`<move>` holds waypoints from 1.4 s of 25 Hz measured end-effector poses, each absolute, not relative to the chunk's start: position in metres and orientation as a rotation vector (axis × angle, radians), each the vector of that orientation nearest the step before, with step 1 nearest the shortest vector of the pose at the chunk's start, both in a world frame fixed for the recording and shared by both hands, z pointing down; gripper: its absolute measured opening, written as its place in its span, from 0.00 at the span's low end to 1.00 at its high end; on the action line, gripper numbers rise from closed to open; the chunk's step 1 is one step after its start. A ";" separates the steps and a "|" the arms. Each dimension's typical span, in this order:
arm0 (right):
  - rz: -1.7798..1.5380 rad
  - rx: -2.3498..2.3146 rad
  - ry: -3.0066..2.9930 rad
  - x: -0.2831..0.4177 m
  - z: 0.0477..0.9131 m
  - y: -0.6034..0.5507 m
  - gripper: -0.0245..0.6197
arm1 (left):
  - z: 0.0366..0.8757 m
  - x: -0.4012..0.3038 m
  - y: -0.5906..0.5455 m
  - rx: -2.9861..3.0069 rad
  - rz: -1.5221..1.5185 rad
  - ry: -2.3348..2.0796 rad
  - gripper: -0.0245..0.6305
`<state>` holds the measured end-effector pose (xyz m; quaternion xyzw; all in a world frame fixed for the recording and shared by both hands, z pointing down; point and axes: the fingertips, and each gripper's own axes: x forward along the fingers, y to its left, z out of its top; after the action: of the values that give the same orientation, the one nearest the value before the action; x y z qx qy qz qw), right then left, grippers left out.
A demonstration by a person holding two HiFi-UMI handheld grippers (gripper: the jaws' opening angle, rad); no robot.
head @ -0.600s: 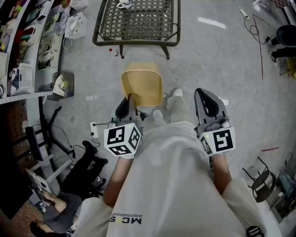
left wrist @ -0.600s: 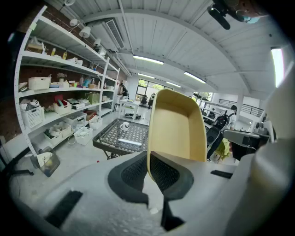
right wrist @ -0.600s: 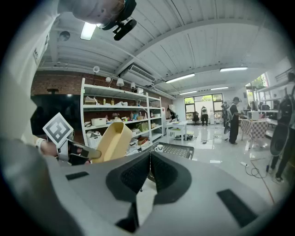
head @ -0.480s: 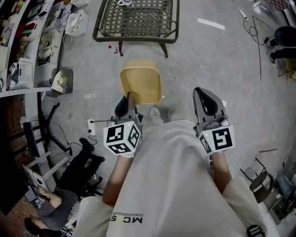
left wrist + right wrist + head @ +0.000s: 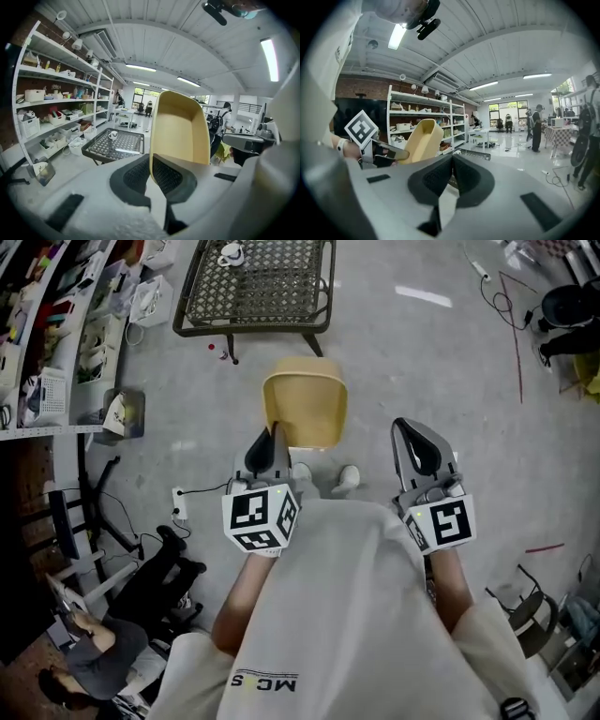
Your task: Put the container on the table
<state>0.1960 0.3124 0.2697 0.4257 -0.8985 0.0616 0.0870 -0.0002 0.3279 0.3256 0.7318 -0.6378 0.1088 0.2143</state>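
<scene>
Plainly, the left gripper [image 5: 268, 448] has the yellow container [image 5: 305, 407] by its rim. In the left gripper view the two dark pads close on the near edge of the container [image 5: 180, 125], which rises from the jaws with its hollow inside facing the camera. From the head view the container hangs in the air over the grey floor [image 5: 422, 362], between the person's body and the metal mesh desk [image 5: 272, 282]. It is near the desk but apart from it, not resting on anything. A white cup [image 5: 230, 253] stands on the far part of the desk, and the same desk [image 5: 101, 149] and cup [image 5: 113, 135] show low in the left gripper view, beyond the jaws. The right gripper [image 5: 419, 448] is held level with the left one, well to the side of the container. In its own view the jaws meet with nothing between them, and the container [image 5: 419, 139] appears off to the left, beside the left gripper's marker cube [image 5: 361, 129]. Shelves [image 5: 56, 334] crowded with boxes line the left edge of the room.
</scene>
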 end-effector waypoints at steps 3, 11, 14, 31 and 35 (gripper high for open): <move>0.243 1.303 -2.692 0.217 0.274 0.315 0.07 | 0.324 0.019 0.329 2.038 0.313 -1.764 0.09; 0.299 1.336 -2.678 0.271 0.297 0.310 0.07 | 0.348 0.057 0.335 1.986 0.305 -1.746 0.09; 0.310 1.365 -2.670 0.289 0.295 0.298 0.07 | 0.347 0.064 0.327 1.974 0.302 -1.751 0.09; 0.345 1.343 -2.652 0.190 0.291 0.117 0.07 | 0.353 -0.028 0.133 1.977 0.236 -1.712 0.09; 0.344 1.340 -2.654 0.149 0.281 0.055 0.07 | 0.341 -0.062 0.068 2.006 0.222 -1.690 0.09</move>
<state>0.1485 0.0547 0.2814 0.4465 -0.8843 0.1147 0.0743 -0.0622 0.0678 0.3410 0.7376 -0.6212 0.0816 0.2519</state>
